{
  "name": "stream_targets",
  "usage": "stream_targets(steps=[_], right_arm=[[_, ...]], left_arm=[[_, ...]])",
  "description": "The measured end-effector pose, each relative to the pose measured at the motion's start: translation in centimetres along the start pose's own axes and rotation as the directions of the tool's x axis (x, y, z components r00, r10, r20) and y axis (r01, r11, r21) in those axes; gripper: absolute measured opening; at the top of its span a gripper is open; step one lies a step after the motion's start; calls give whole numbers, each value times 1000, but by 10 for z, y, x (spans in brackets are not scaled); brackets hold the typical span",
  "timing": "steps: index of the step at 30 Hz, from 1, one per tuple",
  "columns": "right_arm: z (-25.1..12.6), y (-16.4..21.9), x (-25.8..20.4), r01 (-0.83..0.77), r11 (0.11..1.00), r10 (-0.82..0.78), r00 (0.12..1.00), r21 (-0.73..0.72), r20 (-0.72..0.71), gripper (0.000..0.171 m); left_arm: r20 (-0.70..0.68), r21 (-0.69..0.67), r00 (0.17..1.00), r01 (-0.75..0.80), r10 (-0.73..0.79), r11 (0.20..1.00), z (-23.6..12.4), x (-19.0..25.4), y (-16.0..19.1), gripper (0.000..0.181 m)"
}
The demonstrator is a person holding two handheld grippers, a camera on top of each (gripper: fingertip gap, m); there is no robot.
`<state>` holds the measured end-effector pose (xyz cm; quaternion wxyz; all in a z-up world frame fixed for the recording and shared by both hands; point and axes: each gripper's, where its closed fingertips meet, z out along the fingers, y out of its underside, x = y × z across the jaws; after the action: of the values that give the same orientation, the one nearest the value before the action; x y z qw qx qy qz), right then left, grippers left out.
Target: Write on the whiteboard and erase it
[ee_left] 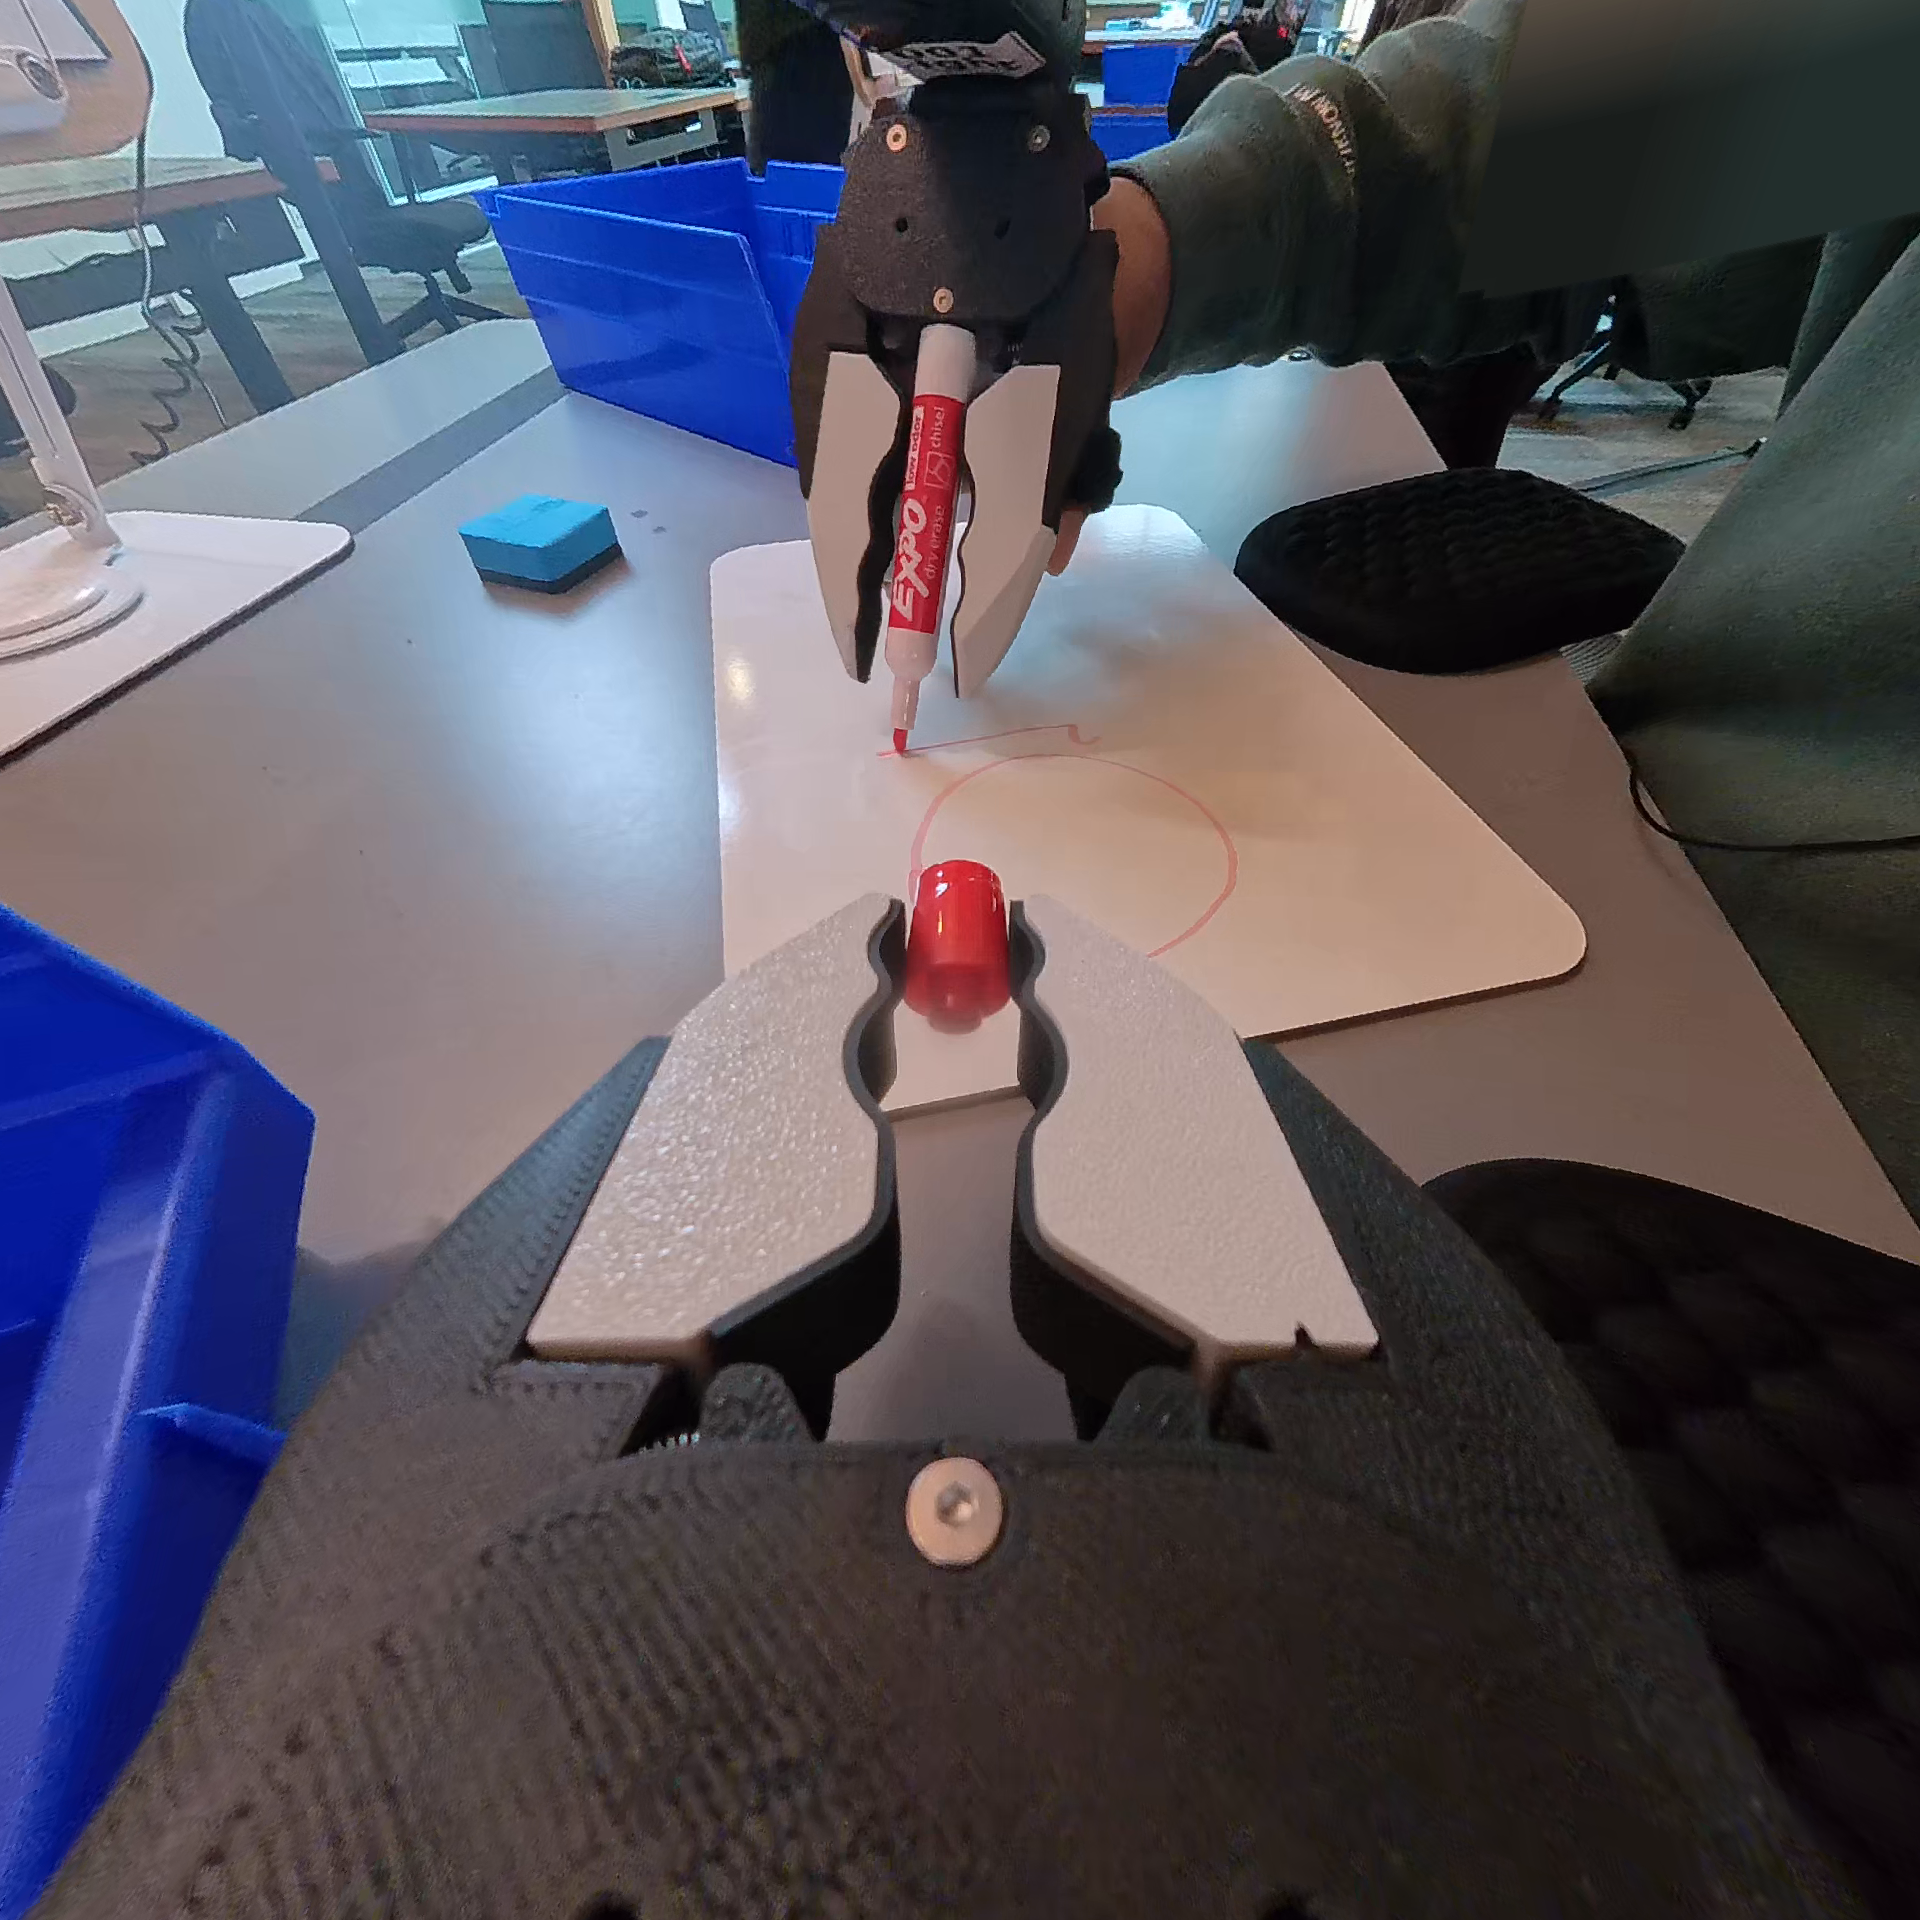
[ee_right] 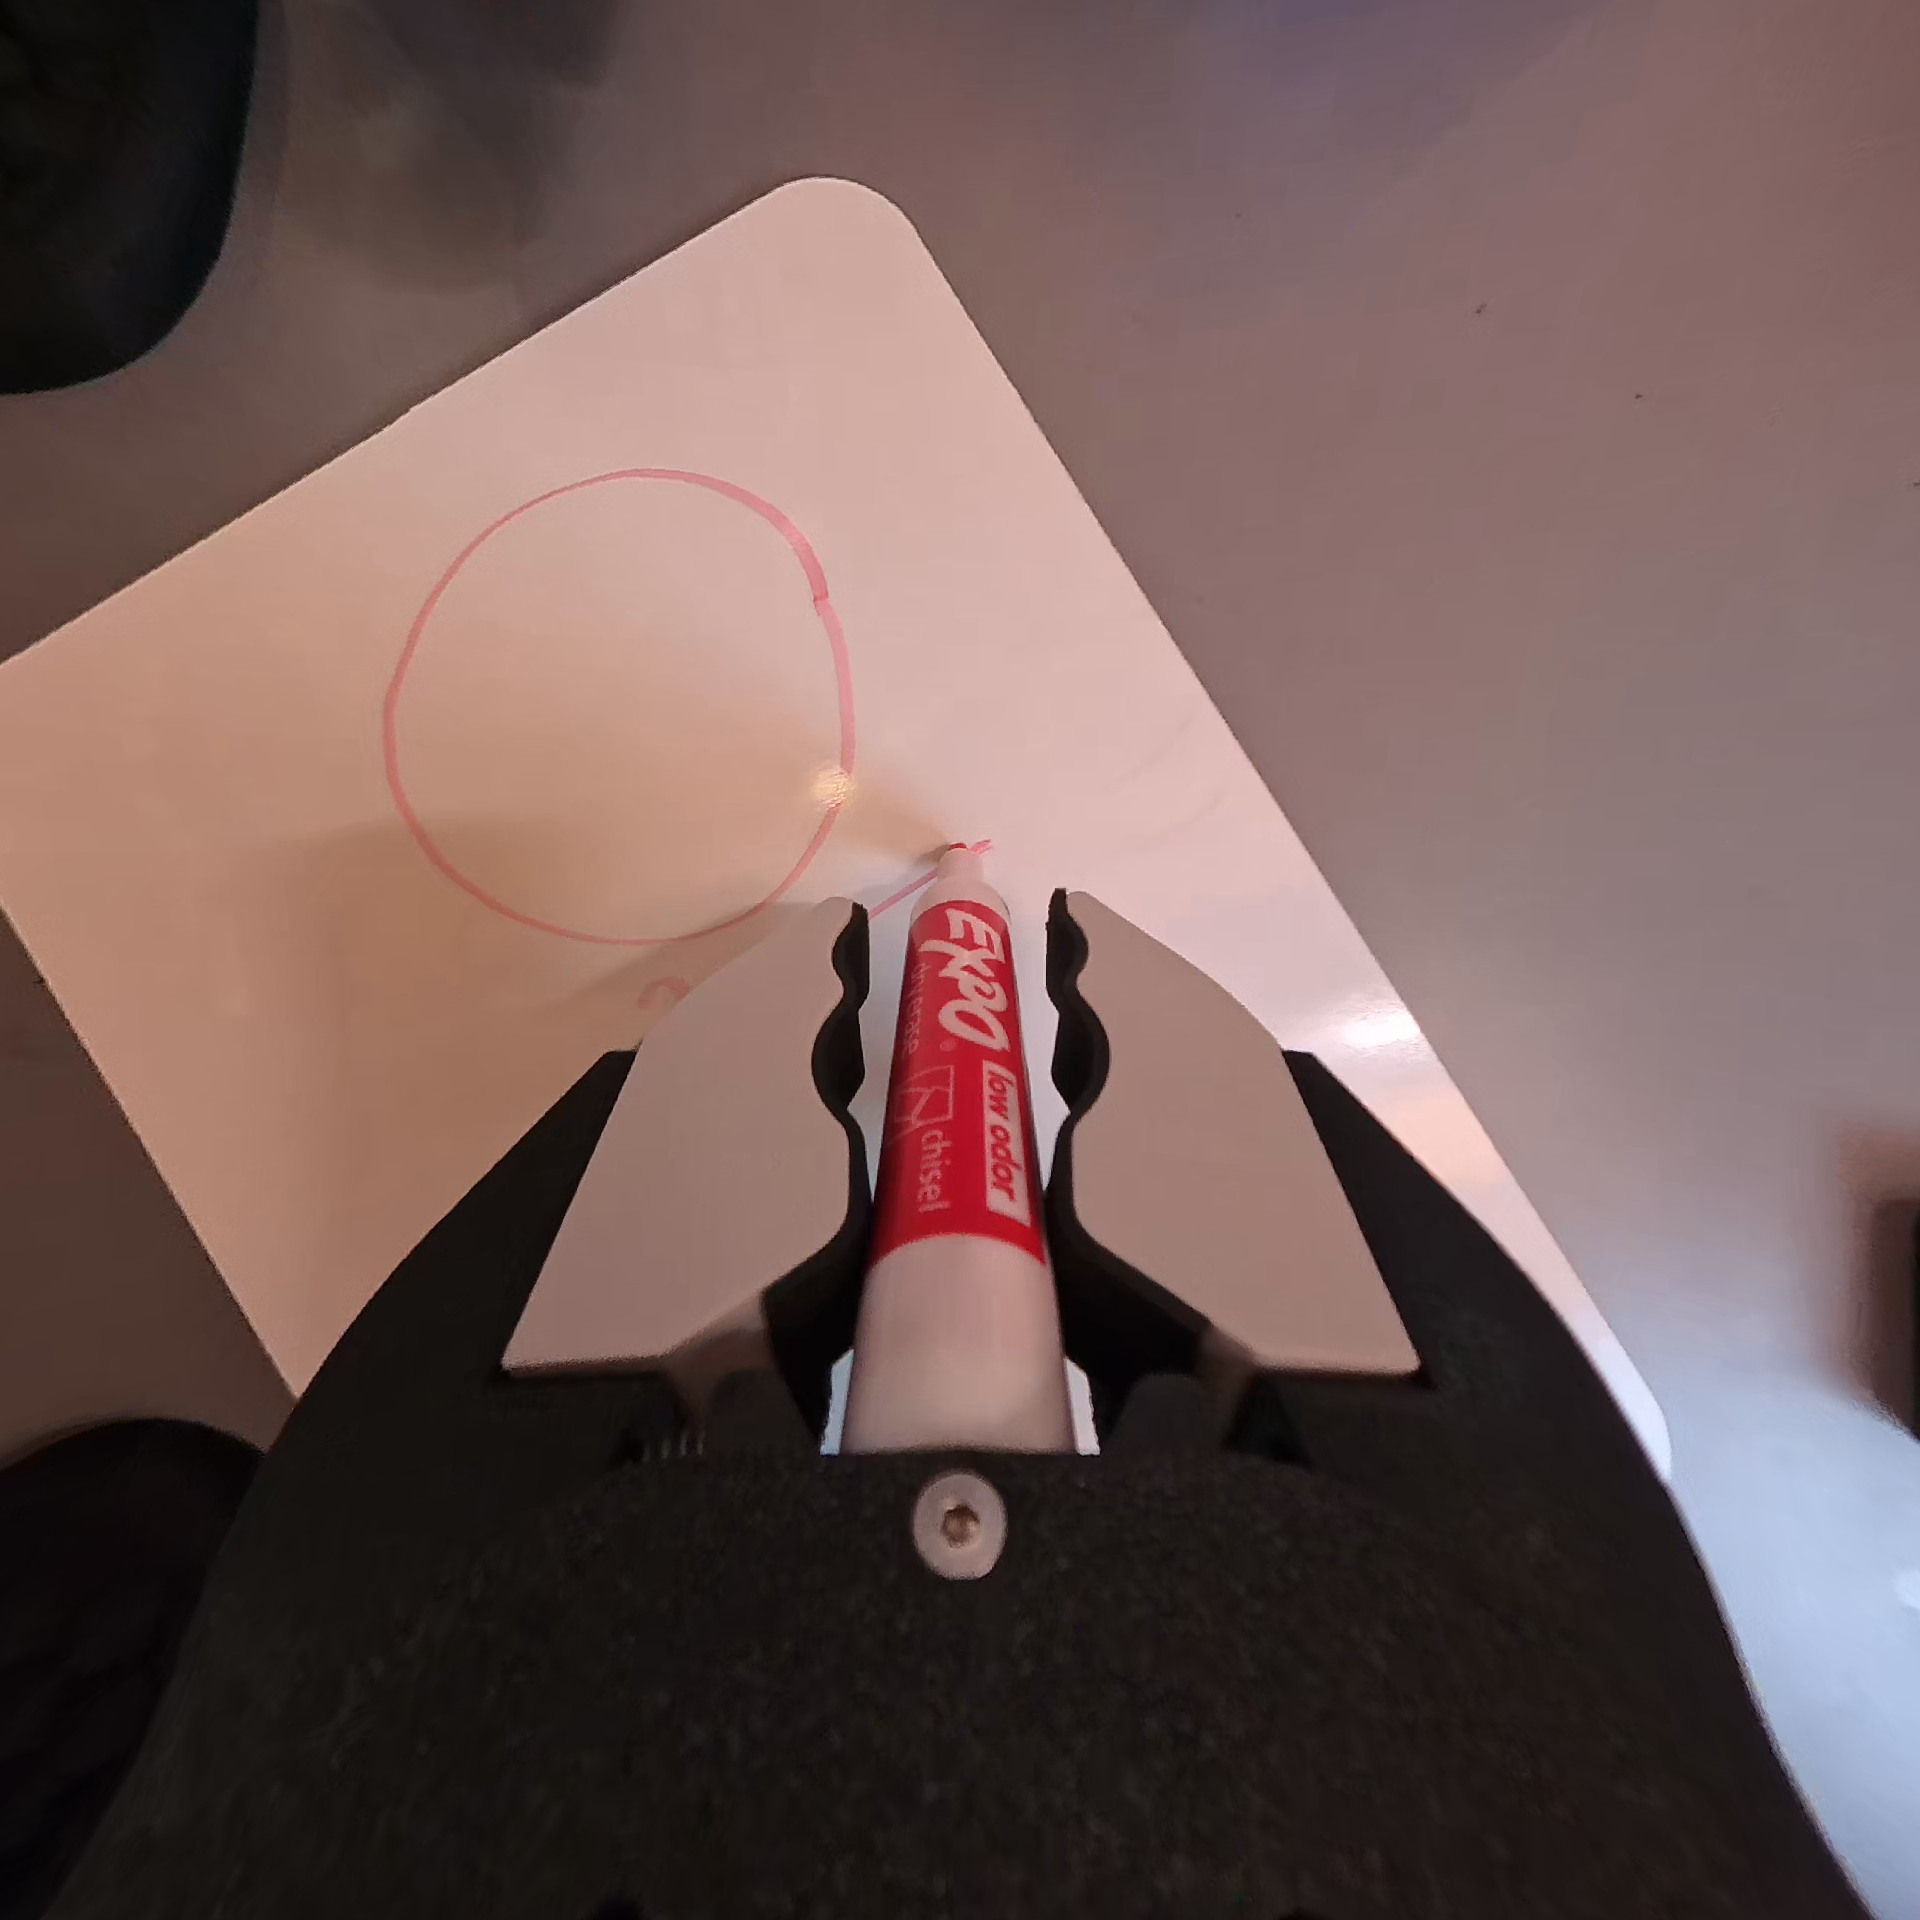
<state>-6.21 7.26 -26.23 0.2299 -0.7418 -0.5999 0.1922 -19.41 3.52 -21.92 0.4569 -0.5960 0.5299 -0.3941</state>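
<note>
1. The right gripper (ee_left: 909,675) is clenched on a red marker (ee_left: 920,520). Its two pale fingers are drawn in close, gripping the barrel at their inner part, while the tips stand a little apart on either side of it.
2. In the right wrist view the same gripper (ee_right: 956,909) shows the marker (ee_right: 961,1122) running straight out between the fingers, its rear end buried in the black body.
3. The marker's long axis follows the fingers. Seen from the left wrist view it stands steeply, tip down and leaning slightly, with the nib touching the whiteboard (ee_left: 1351,883).
4. The nib sits at the end of a thin red line (ee_left: 997,740) just beside a red circle (ee_left: 1231,852) drawn on the board; the line lies outside the circle.
5. The left gripper (ee_left: 956,914) is closed on a red cap (ee_left: 954,940), pinched between the fingertips, low over the near edge of the whiteboard.
6. The whiteboard lies flat on a grey table (ee_left: 416,883), with rounded corners; in the right wrist view the whiteboard (ee_right: 1039,520) fills the middle, with the circle (ee_right: 400,675) left of the nib.
7. A blue eraser (ee_left: 540,540) rests on the table, left of the board and apart from it.
8. A blue bin (ee_left: 644,291) stands behind the eraser, and another blue bin (ee_left: 125,1195) at the near left.
</note>
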Motion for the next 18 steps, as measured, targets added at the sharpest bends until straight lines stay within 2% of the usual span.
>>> stream_targets(steps=[18], right_arm=[[-13, 21, -35, -12, 999, 13, 999, -41, 41, 34]], left_arm=[[0, -5, 1000, -4, 4, 1000, 1, 0, 0, 19]])
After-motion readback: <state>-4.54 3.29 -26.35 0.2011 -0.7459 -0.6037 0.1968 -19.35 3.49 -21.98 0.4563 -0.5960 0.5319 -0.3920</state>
